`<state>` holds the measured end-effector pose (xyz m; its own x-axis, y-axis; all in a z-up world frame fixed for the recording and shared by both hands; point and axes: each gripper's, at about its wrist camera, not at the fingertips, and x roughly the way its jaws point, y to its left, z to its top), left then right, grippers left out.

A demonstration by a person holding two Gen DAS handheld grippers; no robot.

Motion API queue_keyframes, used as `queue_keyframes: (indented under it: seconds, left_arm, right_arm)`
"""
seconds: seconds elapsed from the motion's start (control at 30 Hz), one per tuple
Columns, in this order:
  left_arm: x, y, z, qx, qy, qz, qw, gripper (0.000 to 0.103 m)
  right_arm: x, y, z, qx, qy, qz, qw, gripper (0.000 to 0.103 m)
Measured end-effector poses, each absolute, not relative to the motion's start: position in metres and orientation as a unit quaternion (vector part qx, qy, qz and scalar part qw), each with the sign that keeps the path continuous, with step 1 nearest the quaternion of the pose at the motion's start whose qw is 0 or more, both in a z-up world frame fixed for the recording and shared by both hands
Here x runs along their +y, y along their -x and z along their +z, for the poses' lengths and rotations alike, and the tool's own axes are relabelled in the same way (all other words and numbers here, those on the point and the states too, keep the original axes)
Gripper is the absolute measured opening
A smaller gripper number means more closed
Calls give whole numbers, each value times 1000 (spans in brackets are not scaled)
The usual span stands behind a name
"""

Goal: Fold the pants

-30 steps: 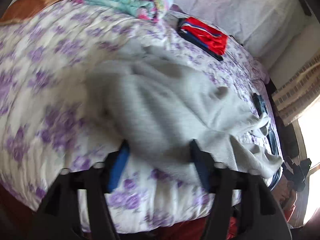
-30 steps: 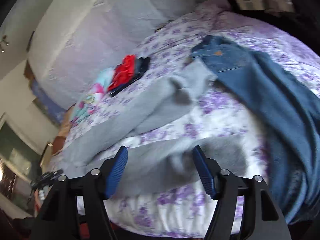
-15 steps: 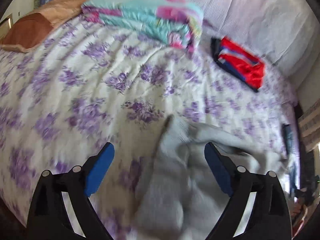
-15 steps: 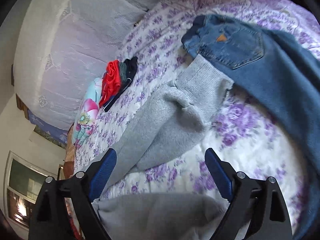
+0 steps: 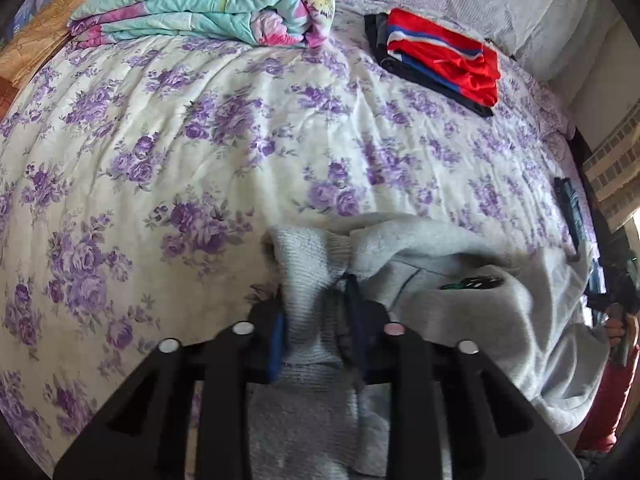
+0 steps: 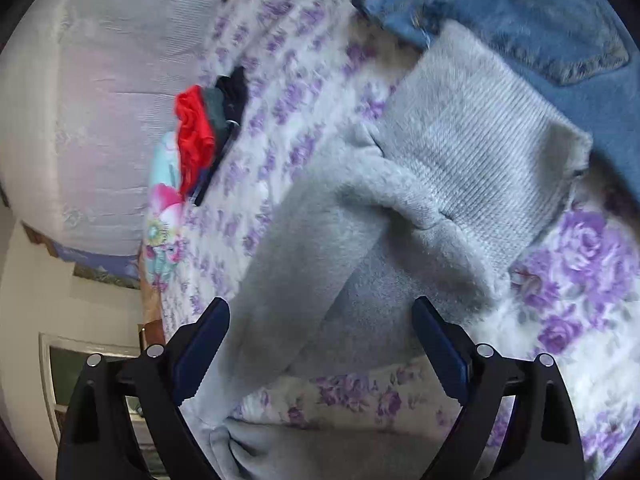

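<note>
Grey sweatpants (image 5: pixel 460 248) lie crumpled on the flowered bedspread (image 5: pixel 200 120). My left gripper (image 5: pixel 316 314) is closing, and its blue pads pinch the pants' ribbed knit band (image 5: pixel 308 248). In the right wrist view, a grey leg (image 6: pixel 320 240) runs diagonally and ends in a ribbed cuff (image 6: pixel 472 132). My right gripper (image 6: pixel 320 312) hovers low over this leg with its jaws wide open. The leg lies below the gap and neither pad touches it. Most of the pants' lower part is hidden behind the left gripper's frame.
Blue jeans (image 6: pixel 560 20) lie beyond the grey cuff, partly under it. A folded floral quilt (image 5: pixel 208 4) and a stack of folded red and dark clothes (image 5: pixel 440 56) sit near the headboard. A person's hand (image 5: pixel 614 324) shows at the right edge.
The left gripper slid along the bed to the ribbed band and went from wide open to pinching it. The right gripper spread wider and dropped closer to the grey leg and cuff.
</note>
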<state>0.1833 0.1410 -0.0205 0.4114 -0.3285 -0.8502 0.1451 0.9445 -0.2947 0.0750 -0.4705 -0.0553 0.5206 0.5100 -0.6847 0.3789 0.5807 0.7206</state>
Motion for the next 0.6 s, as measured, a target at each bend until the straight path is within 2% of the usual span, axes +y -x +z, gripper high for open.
queue_keyframes:
  seconds: [0.07,0.23,0.37,0.43,0.5,0.53,0.57,0.6]
  left_arm:
    - [144,-179,-11,515,99,-145,839,12]
    - [146,-170,5,497,91,-149,850,10]
    - [146,-170,-3,497,97,-145,850,10]
    - [150,-172,-7,500,109,-147,846,9]
    - [156,-178,-9,505,131,-148,840,9]
    - [159,-181,-8,506,146,-147,837,9]
    - [162,-186,-6,506,161,-146,835,9]
    - [165,-192,0,502,176,-144,835,8]
  right_arm:
    - [-470,-80,-56,494,-471,32,730,94]
    - [-459,-97,-24,480,-465,65,741,95]
    - [-451,-107,-50,535,-453,30,713,95]
    - [-452,-107,-67,528,-465,18,710,95]
    - [-452,-106,-63,491,-454,17,743,74]
    - [-450,-109,-55,480,-428,14,766,45]
    - [-449,-113,-46,470,-407,16,783,23]
    - [-447,-120,-32,454,-390,25,801,14]
